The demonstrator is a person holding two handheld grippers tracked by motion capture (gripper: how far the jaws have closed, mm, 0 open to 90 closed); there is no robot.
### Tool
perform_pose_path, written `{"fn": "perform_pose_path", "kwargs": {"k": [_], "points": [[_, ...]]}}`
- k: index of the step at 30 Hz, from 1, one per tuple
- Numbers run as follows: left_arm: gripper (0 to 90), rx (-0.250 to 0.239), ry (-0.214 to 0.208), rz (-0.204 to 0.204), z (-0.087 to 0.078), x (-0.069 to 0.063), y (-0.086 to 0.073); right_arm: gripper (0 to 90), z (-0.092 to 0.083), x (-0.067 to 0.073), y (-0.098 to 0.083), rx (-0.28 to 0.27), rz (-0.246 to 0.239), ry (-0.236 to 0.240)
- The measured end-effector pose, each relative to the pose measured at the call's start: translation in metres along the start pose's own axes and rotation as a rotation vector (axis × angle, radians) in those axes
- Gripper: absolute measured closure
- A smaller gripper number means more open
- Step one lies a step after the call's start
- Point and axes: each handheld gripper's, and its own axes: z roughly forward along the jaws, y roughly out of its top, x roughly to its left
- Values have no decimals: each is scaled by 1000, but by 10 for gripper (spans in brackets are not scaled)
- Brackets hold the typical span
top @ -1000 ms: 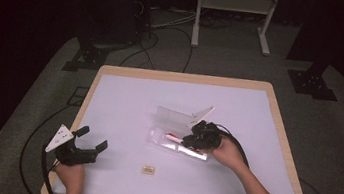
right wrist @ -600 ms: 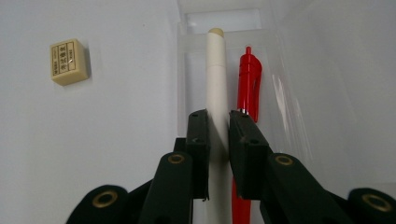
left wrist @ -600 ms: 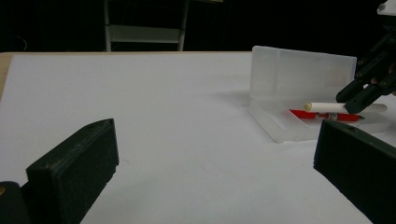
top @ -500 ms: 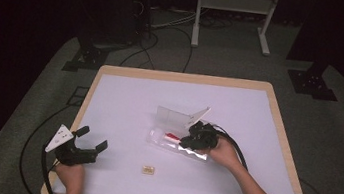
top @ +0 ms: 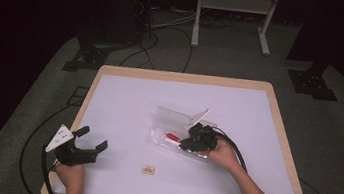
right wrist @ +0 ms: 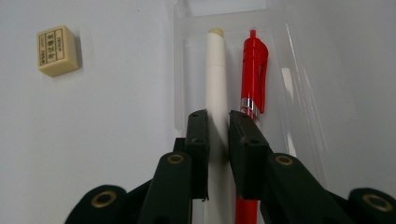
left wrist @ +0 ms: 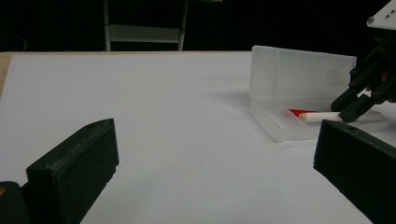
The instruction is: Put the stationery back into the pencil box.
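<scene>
At the left the left tongs (top: pixel 95 141) rest on the worktop (top: pixel 124 96), jaws wide, holding nothing. Since a second ago the right tongs (right wrist: pixel 218 122) have slid leftward into the clear case (top: pixel 162 137), likely setting down the white pen (right wrist: pixel 215 74) they clamp beside the red pen (right wrist: pixel 253 70).

- A rectangular table (top: pixel 112 76) with a white top and a pale wooden rim stands in the middle of the room.
- Grey carpeted floor (top: pixel 336 134) surrounds it, lit near the table and fading into shadow farther out.
- Black cables (top: pixel 160 40) snake across the floor beyond the far edge.
- A white metal frame stand (top: pixel 235 4) rises at the back (its top is cut off).
- Black stand feet (top: pixel 312 85) rest at both far corners.
- The backdrop is dark, nearly black.
</scene>
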Motion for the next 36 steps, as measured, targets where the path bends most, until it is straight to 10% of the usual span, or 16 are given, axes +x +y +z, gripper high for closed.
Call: {"fn": "perform_pose_path", "kwargs": {"k": [36], "points": [[0, 0, 0, -3, 0, 0, 0, 712, -7, 0, -2, -35, 18, 1]]}}
